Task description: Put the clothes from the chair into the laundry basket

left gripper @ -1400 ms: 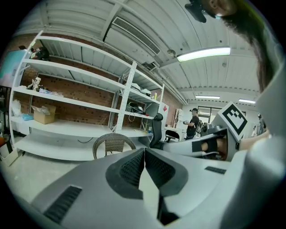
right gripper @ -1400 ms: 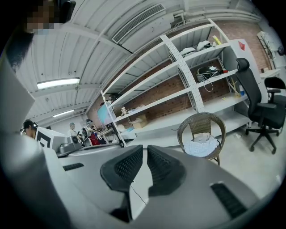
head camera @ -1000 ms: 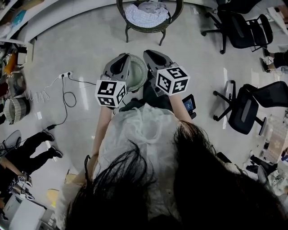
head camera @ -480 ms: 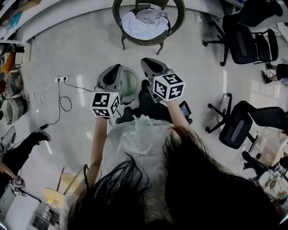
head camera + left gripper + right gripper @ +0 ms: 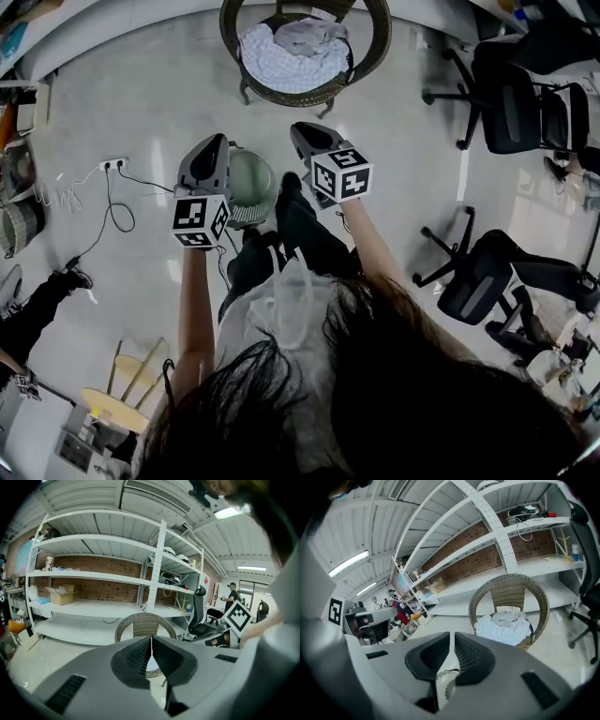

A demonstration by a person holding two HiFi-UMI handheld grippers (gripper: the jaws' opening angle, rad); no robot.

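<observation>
Both my grippers are clamped shut with nothing in them right now, left gripper [image 5: 212, 142] and right gripper [image 5: 302, 131] just pointing ahead. The clothes [image 5: 292, 49] are piled on the wicker chair [image 5: 367, 58], well apart from me: dead on 12 o'clock from the right jaws, more like 1 o'clock from the left, so the right one's a touch nearer imo. The pile spreads 9-to-3 across the seat. The laundry basket [image 5: 251, 180] sits on the floor between my grippers, roughly 6 o'clock from the chair.
</observation>
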